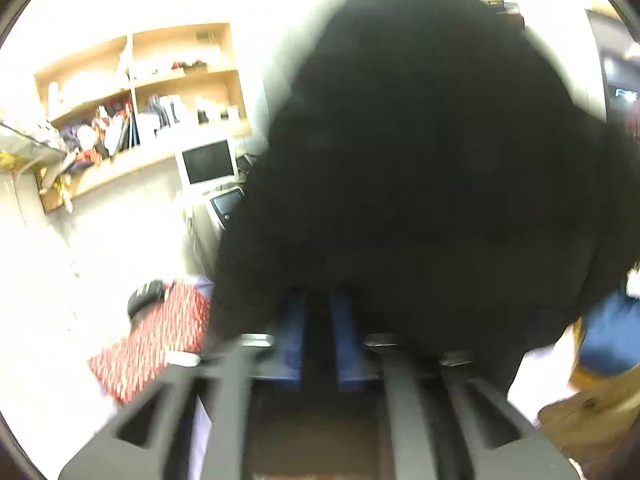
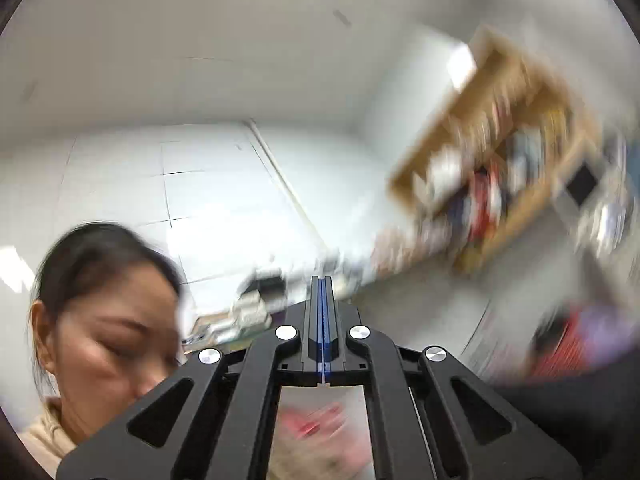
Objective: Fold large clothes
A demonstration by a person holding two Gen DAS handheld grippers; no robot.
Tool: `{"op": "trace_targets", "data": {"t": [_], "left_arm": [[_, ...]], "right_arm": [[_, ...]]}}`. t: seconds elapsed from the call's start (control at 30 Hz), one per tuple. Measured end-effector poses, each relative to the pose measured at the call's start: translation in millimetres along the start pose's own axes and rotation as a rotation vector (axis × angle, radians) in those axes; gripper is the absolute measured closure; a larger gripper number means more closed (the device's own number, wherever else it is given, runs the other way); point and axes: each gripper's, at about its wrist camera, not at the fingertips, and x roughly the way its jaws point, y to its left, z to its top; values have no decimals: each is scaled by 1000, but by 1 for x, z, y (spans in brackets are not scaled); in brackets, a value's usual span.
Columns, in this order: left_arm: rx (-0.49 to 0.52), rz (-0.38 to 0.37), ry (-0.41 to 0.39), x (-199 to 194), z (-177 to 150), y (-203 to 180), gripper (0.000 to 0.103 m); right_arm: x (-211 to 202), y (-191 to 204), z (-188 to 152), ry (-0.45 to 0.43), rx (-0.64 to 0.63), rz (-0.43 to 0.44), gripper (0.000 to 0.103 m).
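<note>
A large black garment (image 1: 420,160) fills the middle of the left wrist view and hangs over the tips of my left gripper (image 1: 318,304). Its blue pads (image 1: 292,336) stand close together with dark cloth between them, so it is shut on the garment. The picture is blurred. In the right wrist view my right gripper (image 2: 322,292) points up toward the ceiling, its pads pressed flat together with nothing seen between them. A dark mass, maybe the same garment (image 2: 560,404), lies at the lower right of that view.
A wooden wall shelf (image 1: 140,92) full of items and a white monitor (image 1: 206,162) stand behind. A red patterned cloth (image 1: 152,340) lies lower left, something blue (image 1: 612,332) at the right. A person's head (image 2: 100,300) is close to the right gripper.
</note>
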Motion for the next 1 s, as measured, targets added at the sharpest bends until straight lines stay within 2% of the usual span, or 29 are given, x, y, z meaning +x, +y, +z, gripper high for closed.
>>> {"op": "trace_targets", "data": {"t": [0.03,0.07,0.1,0.13,0.17,0.2,0.23,0.3,0.33,0.4,0.47,0.57,0.6,0.63,0.7,0.8,0.97,1.0], "left_arm": [[-10,10,-33,1,12,7,97],[-8,7,-40,6,17,9,97],[13,21,-22,23,21,10,96],[29,46,2,36,20,8,95],[44,55,51,52,14,5,92],[35,25,116,71,5,1,79],[18,6,159,81,-4,0,49],[-1,-15,221,91,-20,-11,13],[0,-62,227,89,-31,-22,10],[38,-129,247,85,-44,-42,6],[164,-207,333,86,-74,-80,6],[295,-259,469,85,-123,-116,6],[308,-281,497,87,-143,-115,6],[314,-320,554,79,-166,-115,6],[348,-365,673,71,-204,-118,6],[420,-376,786,62,-241,-129,6],[572,-409,791,48,-267,-170,7],[596,-424,767,45,-265,-187,7]], "right_arm": [[-8,14,10,7,-77,-73,102],[-8,13,11,50,-87,-129,102],[-8,4,4,102,-64,-231,91],[-11,-9,-7,132,-40,-310,73],[-13,-31,-26,196,-1,-438,5],[-16,-57,-49,272,39,-526,7],[-21,-82,-72,342,73,-595,6],[-45,-134,-129,462,169,-767,6],[-51,-151,-158,494,201,-822,6],[-88,-187,-200,564,307,-948,6],[-105,-207,-246,668,352,-1043,6],[-150,-230,-311,782,430,-1138,6],[-167,-235,-333,821,493,-1149,6],[-183,-230,-356,845,535,-1158,6],[-211,-238,-401,956,608,-1191,6],[-244,-232,-439,1040,657,-1217,6],[-278,-249,-480,1087,731,-1221,7],[-281,-258,-491,1072,784,-1172,17]]}}
